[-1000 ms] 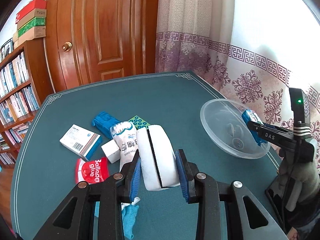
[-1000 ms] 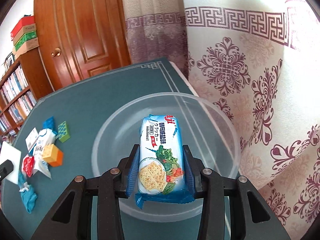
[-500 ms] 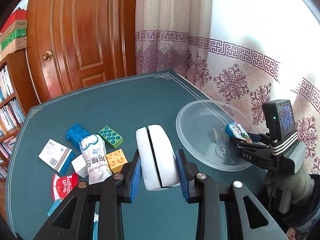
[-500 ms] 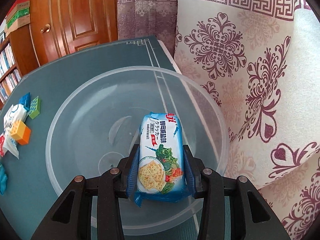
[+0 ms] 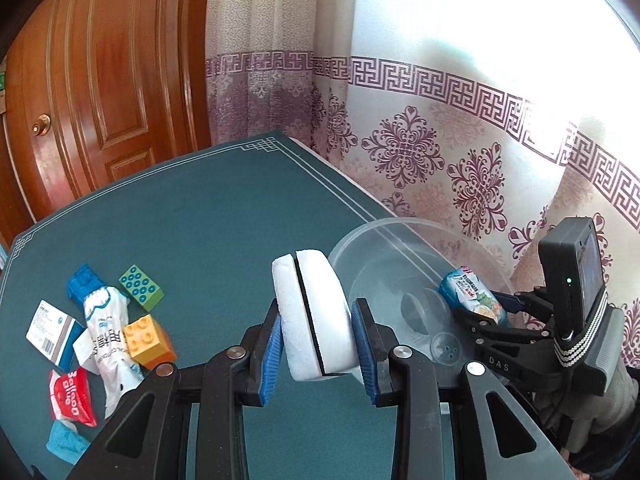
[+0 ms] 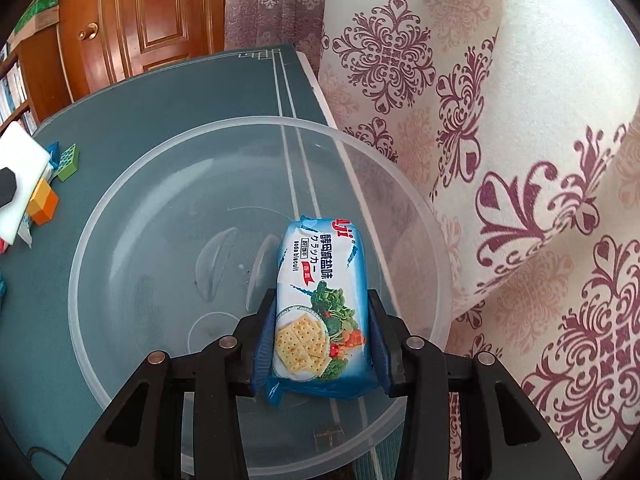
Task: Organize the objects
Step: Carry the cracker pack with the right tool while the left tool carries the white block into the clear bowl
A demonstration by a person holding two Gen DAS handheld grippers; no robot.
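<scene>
Clear plastic bowl [image 6: 132, 216], the collecting vessel, sits at the table's [image 5: 208, 216] right edge by the curtain. My right gripper [image 6: 322, 332] is clamped on a cracker packet [image 6: 320, 300], held inside the bowl above its floor at about 5 o'clock. My left gripper [image 5: 318, 340] is clamped on a white sponge [image 5: 316, 312] just outside the rim at 9 o'clock. To release well, I would lower the packet flat before parting the jaws, then bring the sponge in over the rim, clear of the right fingers.

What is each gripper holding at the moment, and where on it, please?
Left gripper: white sponge, clamped across its lower flat faces. Right gripper: soda biscuit packet, gripped by its long sides.
</scene>
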